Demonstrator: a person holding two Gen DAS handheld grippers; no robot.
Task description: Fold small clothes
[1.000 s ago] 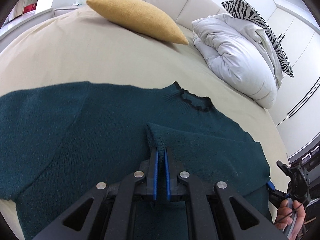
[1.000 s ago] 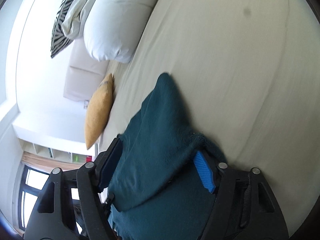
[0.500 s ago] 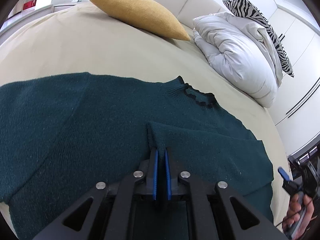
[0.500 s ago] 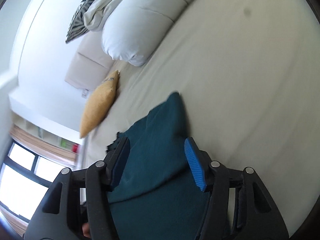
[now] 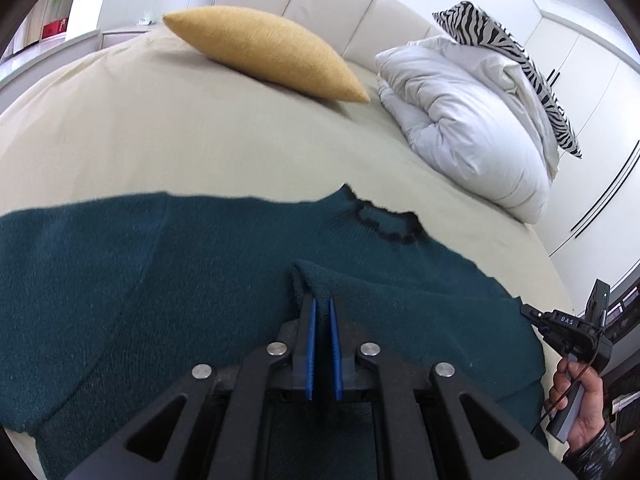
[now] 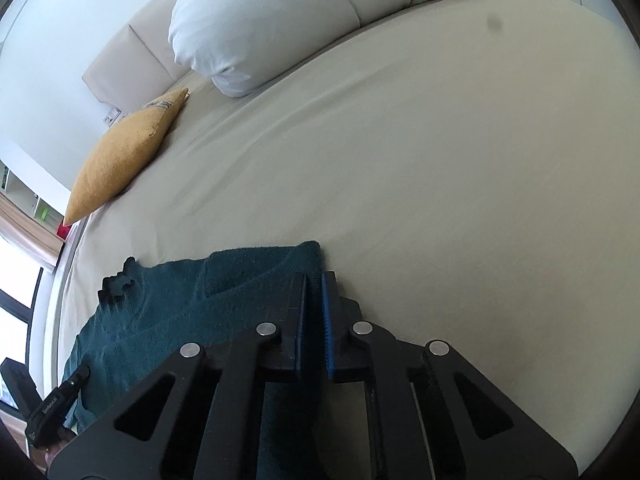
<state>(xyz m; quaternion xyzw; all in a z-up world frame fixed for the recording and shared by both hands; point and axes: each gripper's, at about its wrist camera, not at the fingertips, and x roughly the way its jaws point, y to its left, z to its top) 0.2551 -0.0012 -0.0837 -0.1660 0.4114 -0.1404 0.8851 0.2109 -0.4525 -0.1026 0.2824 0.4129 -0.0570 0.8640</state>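
Soft, limp dark-green knitted sweater point(image 5: 168, 280) on beige bed point(image 5: 200, 148), likely light and droopy, best pinched at edges, as gripped by left gripper point(image 5: 322, 312) and right gripper point(image 6: 313, 292) jaws.

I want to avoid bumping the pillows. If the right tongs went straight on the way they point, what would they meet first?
Likely the bare bed sheet. The right tongs, shut on the edge of the green sweater, point down at the sheet just past it. The white duvet lies well beyond, though depth is hard to judge.

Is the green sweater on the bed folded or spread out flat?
Partly folded: the sweater lies spread, but one sleeve is laid over its body, its cuff pinched by the left gripper.
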